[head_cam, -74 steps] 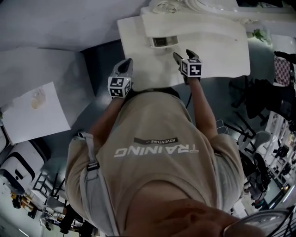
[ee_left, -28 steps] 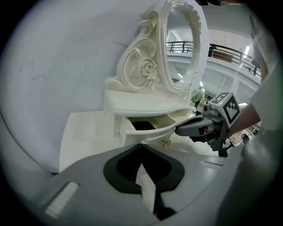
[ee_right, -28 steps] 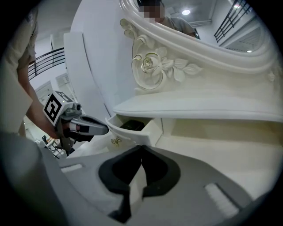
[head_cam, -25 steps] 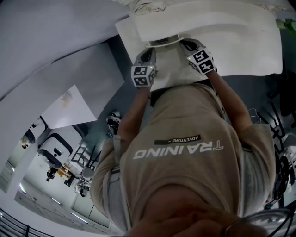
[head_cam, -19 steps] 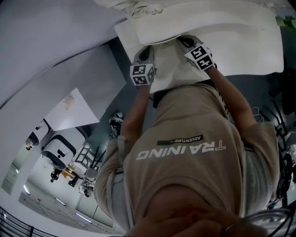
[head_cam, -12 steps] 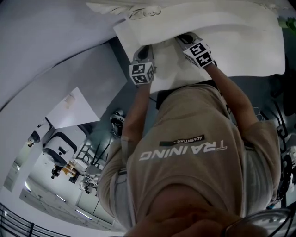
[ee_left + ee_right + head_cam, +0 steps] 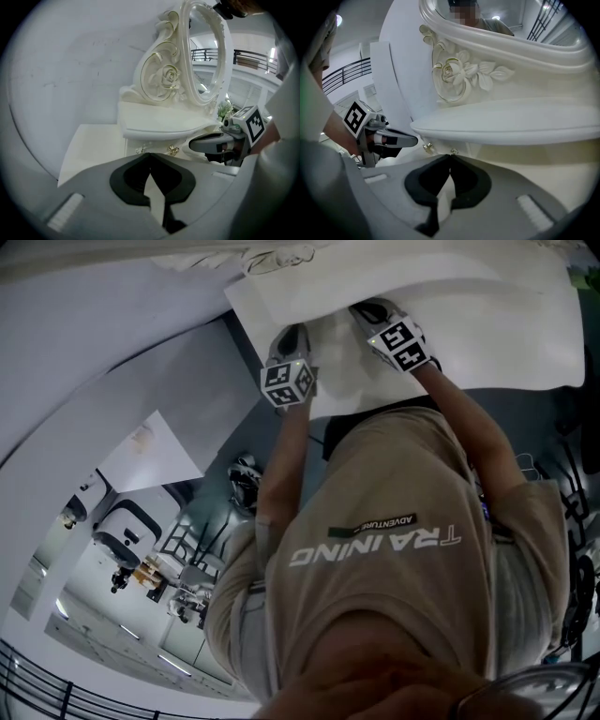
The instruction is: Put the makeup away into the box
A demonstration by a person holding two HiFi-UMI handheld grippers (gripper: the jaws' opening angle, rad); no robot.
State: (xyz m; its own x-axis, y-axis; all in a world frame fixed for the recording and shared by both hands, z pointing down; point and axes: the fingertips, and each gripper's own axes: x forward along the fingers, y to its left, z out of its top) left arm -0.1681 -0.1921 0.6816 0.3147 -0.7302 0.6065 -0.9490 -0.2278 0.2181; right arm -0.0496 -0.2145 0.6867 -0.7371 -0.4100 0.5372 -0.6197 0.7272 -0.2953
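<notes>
No makeup and no box show in any view. Both grippers rest over the white dressing table, side by side and pointing at its raised shelf. My left gripper is shut with nothing between its jaws; in the head view the left gripper sits just under the shelf edge. My right gripper is shut and empty too, and in the head view the right gripper lies a little further in. Each gripper view shows the other gripper alongside it: the right gripper and the left gripper.
An ornate mirror with a carved rose stands on the shelf. Small gold knobs sit on the drawer fronts under the shelf. A grey wall is on the left. The person's torso fills the lower head view.
Both grippers have crept a little further towards the shelf edge. The grey item seen under the shelf a second ago is out of sight. Both jaws stay shut.
</notes>
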